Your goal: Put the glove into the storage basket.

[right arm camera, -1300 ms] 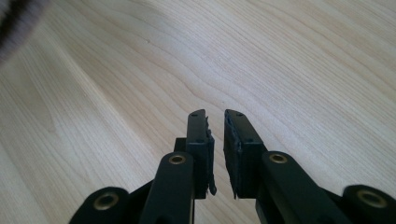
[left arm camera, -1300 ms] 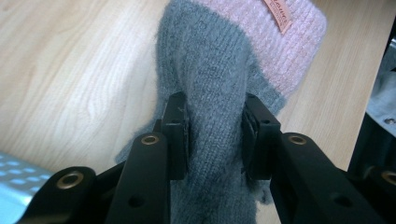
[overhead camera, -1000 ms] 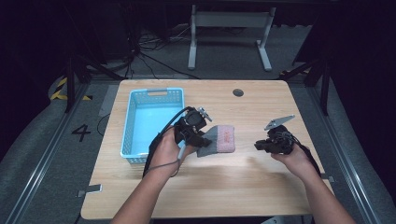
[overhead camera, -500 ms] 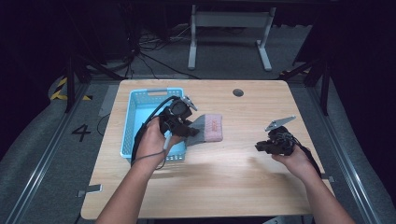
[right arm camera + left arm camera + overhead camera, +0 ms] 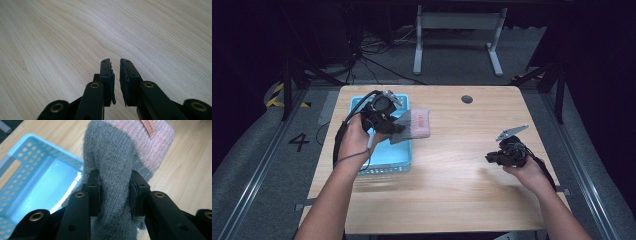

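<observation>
Reaching over the basket (image 5: 387,156), left hand-held gripper (image 5: 115,192) pinches the sock (image 5: 117,162).

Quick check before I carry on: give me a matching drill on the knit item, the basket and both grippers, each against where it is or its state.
1. knit item
2. basket
3. left gripper
4. right gripper

a. light blue, on the table's left part
b. jaws nearly together, nothing between
c. grey and pink, lifted
d. clamped on grey fabric

Pairs: 1-c, 2-a, 3-d, 4-b
</observation>
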`<state>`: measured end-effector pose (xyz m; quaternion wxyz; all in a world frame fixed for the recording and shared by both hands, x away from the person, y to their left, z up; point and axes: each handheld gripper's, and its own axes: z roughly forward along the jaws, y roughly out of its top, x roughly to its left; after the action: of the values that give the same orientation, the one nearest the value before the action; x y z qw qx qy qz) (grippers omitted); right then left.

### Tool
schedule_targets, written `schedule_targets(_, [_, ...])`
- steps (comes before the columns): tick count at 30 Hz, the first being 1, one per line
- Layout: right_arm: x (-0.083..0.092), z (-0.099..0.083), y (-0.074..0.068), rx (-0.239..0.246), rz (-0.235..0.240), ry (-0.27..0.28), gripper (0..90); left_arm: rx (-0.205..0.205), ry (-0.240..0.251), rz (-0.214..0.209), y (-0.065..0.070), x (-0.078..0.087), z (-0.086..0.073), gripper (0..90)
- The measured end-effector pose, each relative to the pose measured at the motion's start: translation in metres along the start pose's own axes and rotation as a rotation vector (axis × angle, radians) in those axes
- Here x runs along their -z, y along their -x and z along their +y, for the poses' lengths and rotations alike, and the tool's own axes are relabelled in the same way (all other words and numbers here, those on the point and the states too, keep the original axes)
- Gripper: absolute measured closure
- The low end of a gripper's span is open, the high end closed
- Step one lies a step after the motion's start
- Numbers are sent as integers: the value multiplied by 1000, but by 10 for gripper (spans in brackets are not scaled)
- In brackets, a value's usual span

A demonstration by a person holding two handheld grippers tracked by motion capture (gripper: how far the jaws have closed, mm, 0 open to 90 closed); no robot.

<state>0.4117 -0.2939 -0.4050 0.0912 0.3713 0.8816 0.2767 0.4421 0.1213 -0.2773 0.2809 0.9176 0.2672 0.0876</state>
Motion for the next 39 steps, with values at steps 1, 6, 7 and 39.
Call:
schedule_targets(1, [0, 0, 0, 3, 2, 1, 806, 8, -1, 2, -4, 2, -2, 672])
schedule_targets(6, [-2, 0, -1, 1, 5, -3, 805, 30, -8, 18, -21, 5, -10, 672])
schedule_targets(7, [-2, 0, -1, 1, 4, -5, 806, 32, -11, 17, -24, 5, -11, 672])
schedule_targets(39, [5, -14, -5, -23, -17, -6, 793, 109, -147, 1, -100, -63, -32, 668])
